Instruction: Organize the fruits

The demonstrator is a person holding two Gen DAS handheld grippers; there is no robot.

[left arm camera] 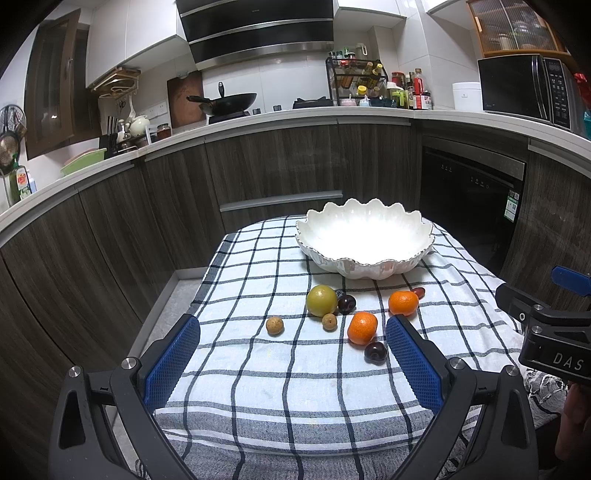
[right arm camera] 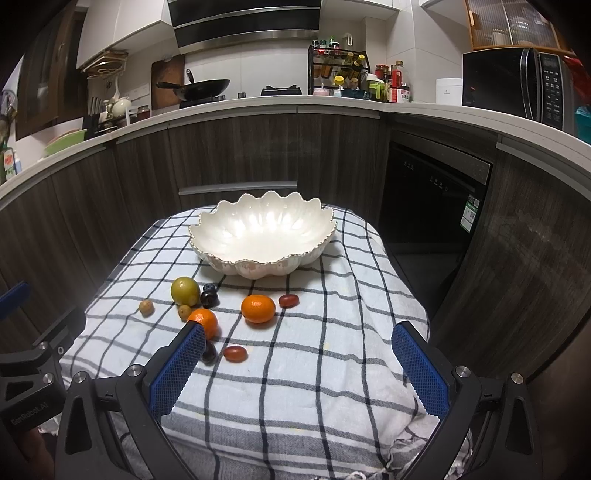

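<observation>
Kitchen cabinets back a small table under a checked cloth [left arm camera: 258, 369], where a white scalloped bowl [right arm camera: 262, 232] sits empty at the far end. Nearer lie two oranges [right arm camera: 258, 308], a green fruit [right arm camera: 184, 290], dark plums and small brown fruits, all loose on the cloth. Both the left gripper [left arm camera: 291, 360] and right gripper [right arm camera: 299, 363] hover over the near edge, fingers spread wide and holding nothing.

Dark wood-grain cabinets [left arm camera: 280, 162] under a pale counter [left arm camera: 295, 112], black range hood [left arm camera: 258, 33] far, microwave [left arm camera: 532, 88] right (white tiled wall [left arm camera: 288, 81] behind)
</observation>
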